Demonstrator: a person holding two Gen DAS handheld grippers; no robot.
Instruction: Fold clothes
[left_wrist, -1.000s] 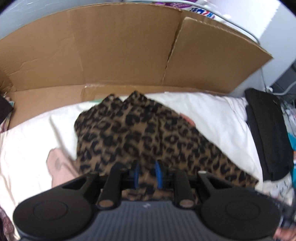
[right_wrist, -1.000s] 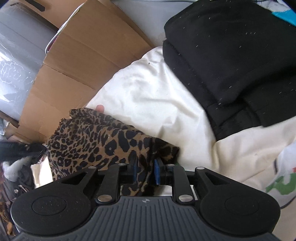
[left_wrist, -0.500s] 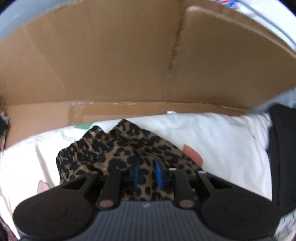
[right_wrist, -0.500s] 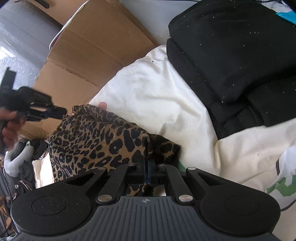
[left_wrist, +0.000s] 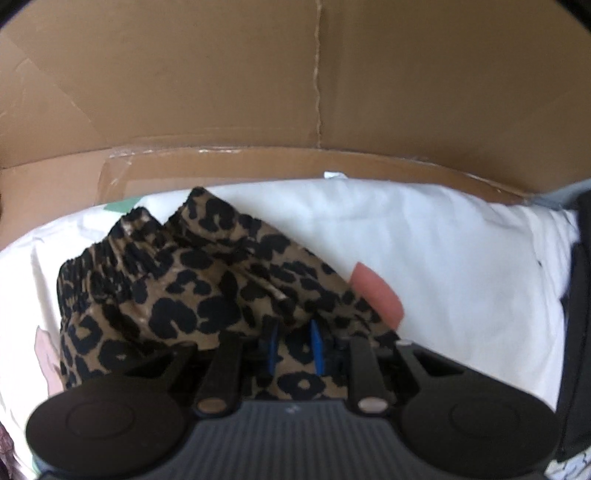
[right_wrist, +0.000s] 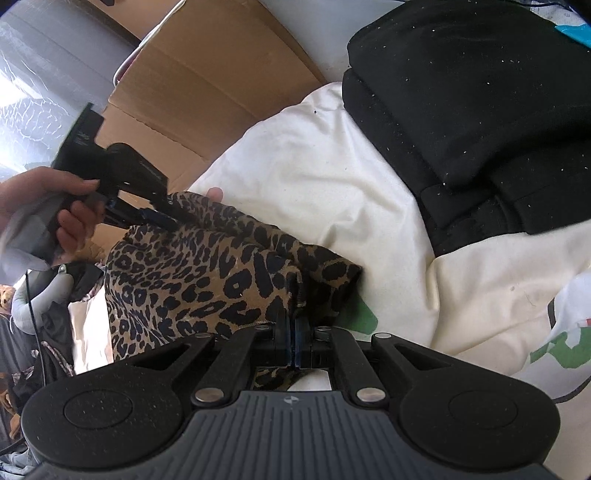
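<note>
Brown corrugated cardboard sheet (left_wrist: 258, 92) filled nearly all of the left wrist view ahead of the left gripper, much larger than a second ago, when its top edge and the room beyond were visible. White printed bedsheet (left_wrist: 424, 251) lay under and ahead of both grippers, about as before in the right wrist view. Folded black fabric stack (right_wrist: 480, 110) sat ahead and to the right of the right gripper, unchanged; in the left wrist view only a dark sliver remained at the far right edge, where earlier the whole stack showed.

Leopard-print brown-and-black garment (left_wrist: 192, 288) lay bunched on the bedsheet directly ahead of the left gripper, gathered elastic edge toward the cardboard; a second ago it was spread longer, trailing right. In the right wrist view the garment (right_wrist: 192, 280) sat ahead-left of the right gripper.

Left gripper (left_wrist: 294, 345) kept its blue pads a narrow gap apart with leopard cloth between them, gap same as before. From the right wrist view it (right_wrist: 157, 218) had come in from upper left onto the garment's far edge, held by a hand (right_wrist: 55, 206); a second ago it was out of that view.

Right gripper (right_wrist: 293, 295) had its jaws fully together, pinching a fold of the garment; a second ago they stood slightly apart.
</note>
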